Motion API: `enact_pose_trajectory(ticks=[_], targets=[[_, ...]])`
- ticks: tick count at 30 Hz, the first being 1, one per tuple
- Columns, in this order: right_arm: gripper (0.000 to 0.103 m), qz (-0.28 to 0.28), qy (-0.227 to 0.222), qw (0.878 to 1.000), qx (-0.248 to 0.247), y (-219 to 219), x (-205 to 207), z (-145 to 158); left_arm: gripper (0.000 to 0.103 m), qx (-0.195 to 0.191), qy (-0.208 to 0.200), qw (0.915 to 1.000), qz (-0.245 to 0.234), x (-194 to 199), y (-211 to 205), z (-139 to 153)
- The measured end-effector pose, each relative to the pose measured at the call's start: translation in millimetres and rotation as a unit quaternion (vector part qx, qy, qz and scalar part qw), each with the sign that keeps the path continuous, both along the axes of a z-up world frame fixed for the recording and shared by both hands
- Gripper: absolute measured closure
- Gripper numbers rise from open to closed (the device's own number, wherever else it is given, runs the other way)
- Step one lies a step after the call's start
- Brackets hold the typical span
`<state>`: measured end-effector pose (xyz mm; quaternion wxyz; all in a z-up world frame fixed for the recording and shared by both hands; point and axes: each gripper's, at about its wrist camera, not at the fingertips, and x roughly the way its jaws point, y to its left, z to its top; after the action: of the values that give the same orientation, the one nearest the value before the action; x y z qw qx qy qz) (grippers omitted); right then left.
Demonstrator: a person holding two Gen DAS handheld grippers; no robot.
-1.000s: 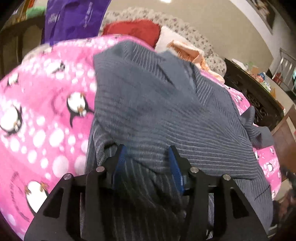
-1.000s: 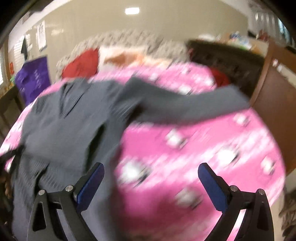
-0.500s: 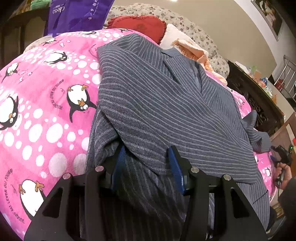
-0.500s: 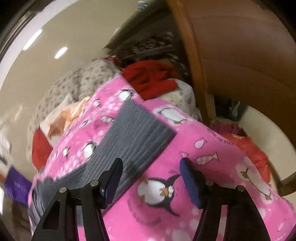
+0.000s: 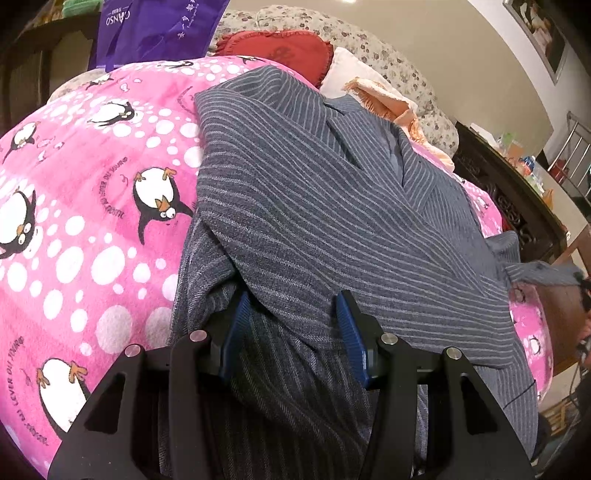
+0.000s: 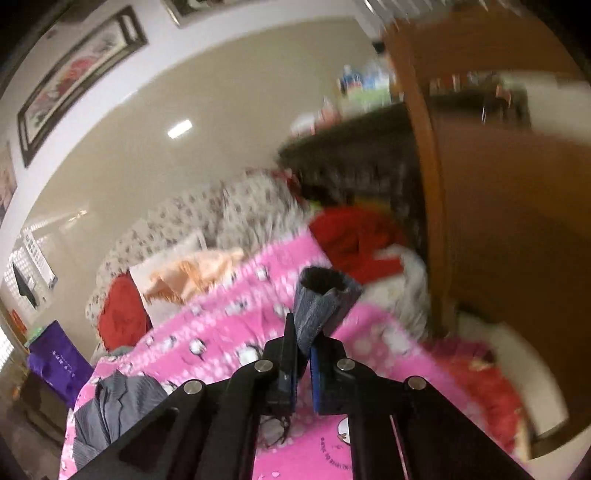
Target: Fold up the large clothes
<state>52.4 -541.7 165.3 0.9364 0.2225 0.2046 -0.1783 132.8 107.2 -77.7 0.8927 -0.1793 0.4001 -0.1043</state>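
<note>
Grey pinstriped jacket [image 5: 332,206]; pink blanket [image 5: 74,221] with white dots and penguins; red pillow [image 5: 273,48] at twelve o'clock; purple bag [image 5: 159,29] at eleven.

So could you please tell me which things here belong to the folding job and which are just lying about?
Part of the job:
- striped grey jacket
- its sleeve cuff, pinched in the right gripper
- left gripper, on the jacket's hem

Lying about:
- penguin blanket
- red cushion
- purple bag

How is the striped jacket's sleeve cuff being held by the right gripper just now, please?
Pinched and raised: the right gripper is shut on the sleeve cuff, whose open end stands above the pink blanket.
</note>
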Motion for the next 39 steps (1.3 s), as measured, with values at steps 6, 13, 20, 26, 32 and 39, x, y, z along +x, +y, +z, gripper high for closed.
enact_pose_trajectory(ticks=[6,13,20,26,32,39], targets=[[0.098,0.080,0.008,0.997,-0.003,86,15,14,0.054,-0.008,-0.003,1.0000,0.001,-1,1,1],[0.098,0.331,0.018,0.943,-0.003,304,82,-48,0.054,-0.002,-0.016,0.9997,0.017,-14,9,37],[0.098,0.450,0.159,0.875,-0.079,440,64,-175,0.048,-0.059,-0.023,0.9959,-0.065,1,-11,62],[0.043,0.418,0.176,0.871,-0.188,437,7,-166,0.041,-0.082,0.027,0.9787,-0.186,19,-86,37],[0.040,0.345,0.217,0.901,-0.150,382,-30,-184,0.036,-0.101,0.057,0.9621,-0.247,31,-136,14],[0.035,0.321,0.202,0.915,-0.138,372,-29,-192,0.047,-0.112,0.059,0.9624,-0.240,34,-137,21]])
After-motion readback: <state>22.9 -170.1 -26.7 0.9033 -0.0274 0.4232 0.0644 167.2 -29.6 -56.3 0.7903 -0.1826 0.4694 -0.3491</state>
